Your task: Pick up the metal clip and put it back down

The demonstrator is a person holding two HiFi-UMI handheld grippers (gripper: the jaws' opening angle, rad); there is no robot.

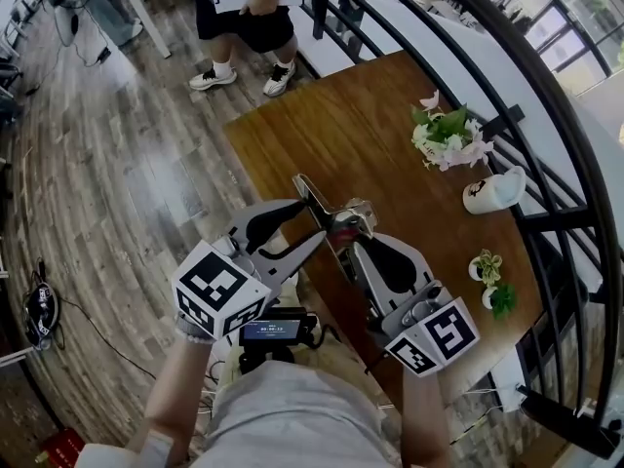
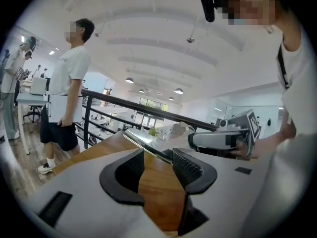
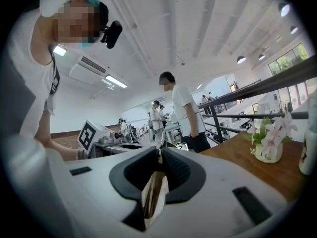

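Metal clip [image 1: 330, 211]: lifted clear of the wood and pinched edge-on between the jaws of the right gripper [image 1: 351, 234]. Its long bright arm reaches past their tips toward the left gripper [image 1: 304, 224].
Right gripper: clenched on the clip, with only a thin edge caught between the pads.
Left gripper: jaws apart, nothing between them. The clip's arm crosses just ahead of its right-hand pad; whether they touch I cannot tell.
Table [image 1: 322, 135]: bare wood below and ahead of both tools.
Flower vase [image 1: 448, 136]: well ahead of the right gripper.
Risk: the narrow hold could let the clip pivot or slip. A nudge from the left pad could lever it out. Letting go too high could make it bounce off the table's near edge.
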